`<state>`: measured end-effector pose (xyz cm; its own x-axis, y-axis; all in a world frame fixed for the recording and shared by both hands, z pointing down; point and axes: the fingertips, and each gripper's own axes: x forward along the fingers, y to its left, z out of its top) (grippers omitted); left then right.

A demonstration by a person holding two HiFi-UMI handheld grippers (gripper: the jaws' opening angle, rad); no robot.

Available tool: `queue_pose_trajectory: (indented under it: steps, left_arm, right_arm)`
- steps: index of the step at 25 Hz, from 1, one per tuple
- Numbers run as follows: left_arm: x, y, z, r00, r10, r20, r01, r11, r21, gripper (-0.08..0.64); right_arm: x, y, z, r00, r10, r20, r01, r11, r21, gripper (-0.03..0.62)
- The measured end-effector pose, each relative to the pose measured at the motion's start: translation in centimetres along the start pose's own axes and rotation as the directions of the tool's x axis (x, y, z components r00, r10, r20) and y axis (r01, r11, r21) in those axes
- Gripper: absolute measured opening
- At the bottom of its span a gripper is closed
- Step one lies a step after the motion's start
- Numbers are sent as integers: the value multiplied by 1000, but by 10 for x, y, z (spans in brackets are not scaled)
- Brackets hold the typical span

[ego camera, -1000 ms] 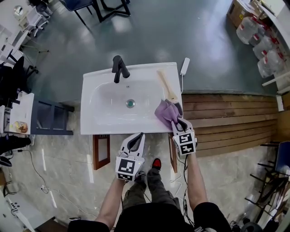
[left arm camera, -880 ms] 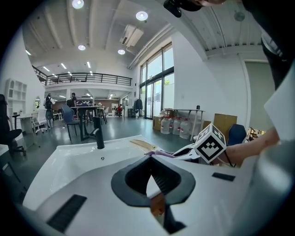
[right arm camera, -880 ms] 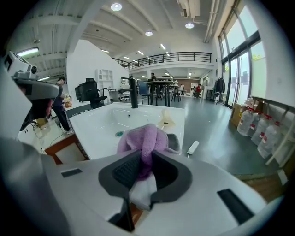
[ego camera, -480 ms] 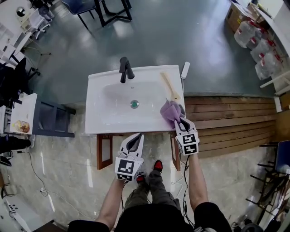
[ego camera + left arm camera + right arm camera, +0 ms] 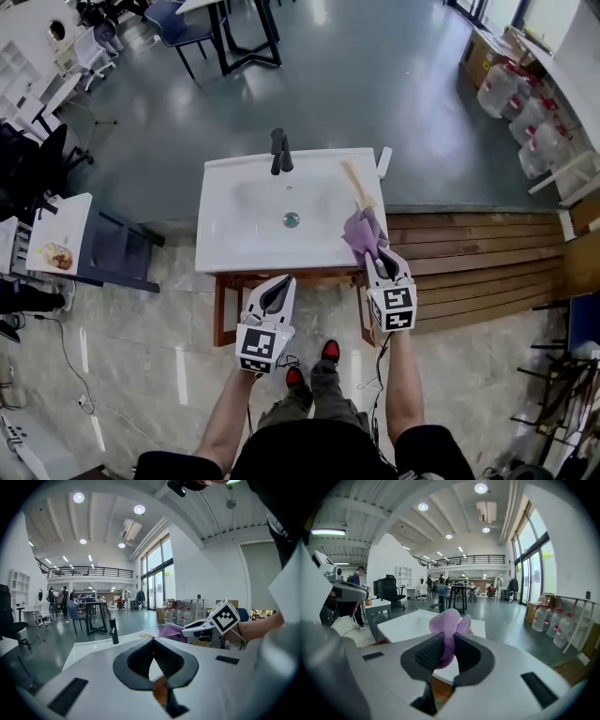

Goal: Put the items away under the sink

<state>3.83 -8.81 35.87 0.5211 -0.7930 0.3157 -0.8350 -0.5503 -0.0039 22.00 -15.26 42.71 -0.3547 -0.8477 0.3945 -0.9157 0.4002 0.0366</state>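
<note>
A white sink (image 5: 217,253) with a black faucet (image 5: 279,150) stands on a wooden frame. On its right rim lies a wooden-handled brush (image 5: 356,186). My right gripper (image 5: 377,259) is shut on a bunched purple cloth (image 5: 360,232) and holds it over the sink's front right corner. The right gripper view shows the cloth (image 5: 449,623) pinched between the dark pads (image 5: 427,652). My left gripper (image 5: 276,296) hovers in front of the sink's front edge, shut with nothing in it. In the left gripper view its jaws meet at the tip, with the sink (image 5: 89,648) beyond.
The wooden legs (image 5: 221,309) of the frame show below the sink. A raised wooden platform (image 5: 469,248) lies to the right, with water jugs (image 5: 525,112) behind it. A white power strip (image 5: 383,161) rests by the sink's back right corner. A dark shelf unit (image 5: 112,253) stands to the left.
I have stepped back, so the sink looks smaller and its frame now shows. The right gripper has drawn the purple cloth back toward the sink's front right corner. The left gripper stays shut.
</note>
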Motion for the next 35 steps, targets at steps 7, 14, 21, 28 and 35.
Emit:
queue_pose_trajectory:
  steps: [7,14,21,28,35]
  left_arm:
    - [-52,7,8,999,2,43,-3,1000,24,6]
    - [-100,5,3,997,-7,77,6,1000,17,6]
    - [-139,13,-8,996,10,87,-11,1000,8,6]
    - [-161,19,-30,996,32,78,-31,999,-15,6]
    - [-166,27,-67,997,74,28,-72,996,-55,6]
  right_arm:
    - [-53,39,35,996,-28,83,27,1000,14,83]
    - [-97,92,42,992,-32,125,32,999,-2,83]
    - [-121,145,41,990,-18,142,17,1000,7,83]
    - [-125,188,27,989,27,146,-29,1000,12,83]
    - [-108,214,-9,990,96,98,-99,995,21,83]
